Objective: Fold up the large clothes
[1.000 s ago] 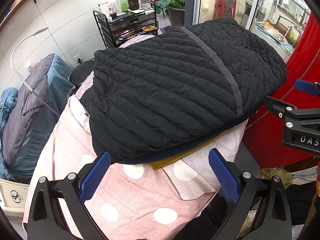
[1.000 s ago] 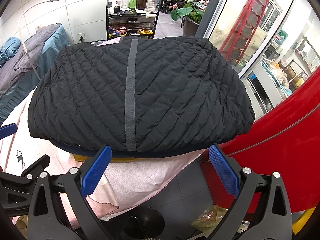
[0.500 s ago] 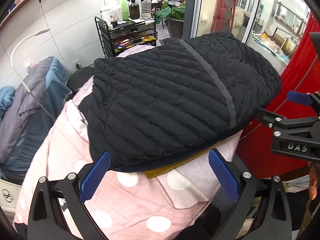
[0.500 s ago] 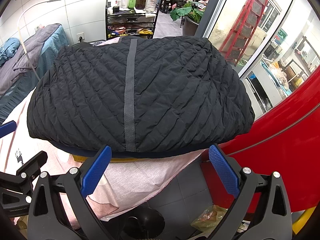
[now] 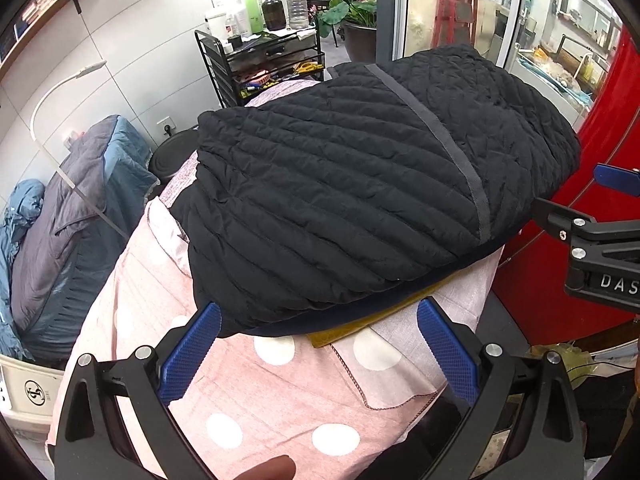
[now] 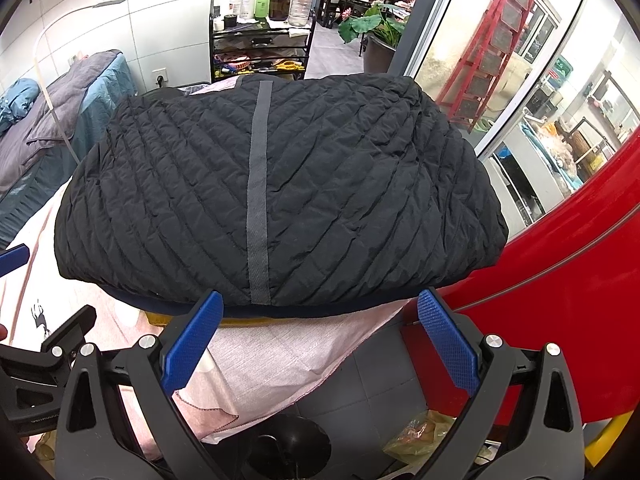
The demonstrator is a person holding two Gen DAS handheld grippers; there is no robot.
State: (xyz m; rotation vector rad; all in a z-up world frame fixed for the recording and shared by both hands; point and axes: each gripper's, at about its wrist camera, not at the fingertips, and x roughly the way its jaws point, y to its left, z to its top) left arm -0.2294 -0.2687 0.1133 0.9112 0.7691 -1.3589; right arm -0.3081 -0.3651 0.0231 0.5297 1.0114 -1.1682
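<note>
A black quilted jacket [image 5: 360,200] [image 6: 280,200] lies folded in a thick bundle with a grey stripe across it. It rests on a navy and a yellow folded garment [image 5: 352,326] on the pink polka-dot cloth [image 5: 260,392]. My left gripper [image 5: 318,350] stands open just short of the bundle's near edge, nothing between its blue pads. My right gripper [image 6: 318,344] is open too, its pads level with the bundle's front edge above the cloth's overhang; it also shows at the right of the left wrist view [image 5: 600,232]. A fingertip [image 5: 272,468] peeks in at the bottom.
A red curved panel [image 6: 560,300] stands close on the right. A black wire cart with bottles [image 5: 264,52] is behind the table, with a potted plant [image 6: 372,28] beside it. Blue-grey bedding [image 5: 60,220] lies at left, a white bin [image 5: 28,392] below it. A black round base [image 6: 288,448] sits on the floor.
The left gripper has pulled back and shifted slightly, so the jacket sits further right in its view. The right view is almost unchanged. Both grippers stay open.
</note>
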